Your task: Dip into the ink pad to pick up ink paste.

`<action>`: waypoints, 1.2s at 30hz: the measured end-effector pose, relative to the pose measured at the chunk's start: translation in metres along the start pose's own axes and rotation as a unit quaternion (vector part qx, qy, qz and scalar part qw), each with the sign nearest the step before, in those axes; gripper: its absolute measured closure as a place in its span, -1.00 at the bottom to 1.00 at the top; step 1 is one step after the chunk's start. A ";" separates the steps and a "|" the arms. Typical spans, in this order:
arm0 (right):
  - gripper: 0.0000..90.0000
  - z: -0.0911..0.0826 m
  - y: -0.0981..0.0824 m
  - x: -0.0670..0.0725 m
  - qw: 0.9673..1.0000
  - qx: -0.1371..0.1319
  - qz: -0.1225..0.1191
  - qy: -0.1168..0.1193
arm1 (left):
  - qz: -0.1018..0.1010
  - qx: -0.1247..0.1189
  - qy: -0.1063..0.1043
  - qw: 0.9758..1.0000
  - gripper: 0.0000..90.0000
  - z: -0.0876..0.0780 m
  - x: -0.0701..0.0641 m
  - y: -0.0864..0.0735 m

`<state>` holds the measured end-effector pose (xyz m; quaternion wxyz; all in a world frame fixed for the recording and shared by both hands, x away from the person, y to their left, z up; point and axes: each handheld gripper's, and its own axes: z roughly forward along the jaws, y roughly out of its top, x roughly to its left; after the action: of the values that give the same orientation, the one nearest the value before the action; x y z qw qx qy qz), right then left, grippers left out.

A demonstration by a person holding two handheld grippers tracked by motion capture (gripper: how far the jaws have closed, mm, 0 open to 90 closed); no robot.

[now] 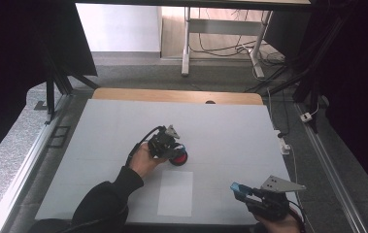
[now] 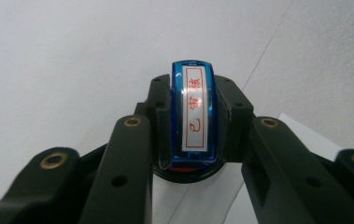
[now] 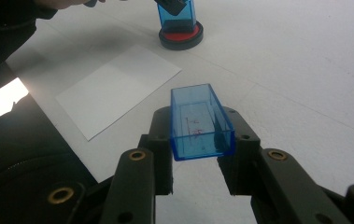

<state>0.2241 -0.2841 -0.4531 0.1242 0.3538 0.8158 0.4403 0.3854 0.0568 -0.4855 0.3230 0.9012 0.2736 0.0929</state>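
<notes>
A blue stamp (image 2: 193, 116) with a white label in red characters stands upright on a round black ink pad with a red centre (image 1: 179, 159), near the table's middle. My left gripper (image 2: 195, 107) is shut on the stamp's sides, pointing down at the pad (image 2: 184, 173). In the right gripper view the stamp (image 3: 177, 16) and pad (image 3: 180, 37) sit at the far top. My right gripper (image 3: 199, 128) is shut on a clear blue box-shaped cap (image 3: 200, 123), held above the table near the front right edge (image 1: 240, 189).
A white sheet of paper (image 1: 175, 193) lies flat between the two grippers, near the front edge. The light grey mat (image 1: 113, 126) covers the table. Beyond the far wooden edge (image 1: 172, 94) are floor, cables and another table's legs.
</notes>
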 end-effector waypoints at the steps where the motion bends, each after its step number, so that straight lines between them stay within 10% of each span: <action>1: 0.51 0.000 0.000 0.000 1.000 -0.001 0.000 -0.002 | 0.001 0.001 0.003 1.000 0.57 0.000 -0.001 0.000; 13: 0.51 0.001 0.000 0.001 1.000 0.000 -0.002 -0.003 | -0.043 -0.016 -0.030 0.999 0.57 0.001 0.011 -0.005; 23: 0.51 0.000 0.000 0.000 1.000 -0.001 0.000 -0.002 | -0.007 -0.013 -0.014 1.000 0.56 -0.003 0.006 -0.003; 36: 0.51 0.000 0.000 0.000 1.000 -0.001 -0.001 -0.002 | -0.026 -0.047 -0.027 0.998 0.56 -0.019 0.006 0.001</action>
<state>0.2241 -0.2837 -0.4531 0.1262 0.3539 0.8154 0.4404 0.3848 0.0691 -0.4702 0.3746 0.8797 0.2836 0.0731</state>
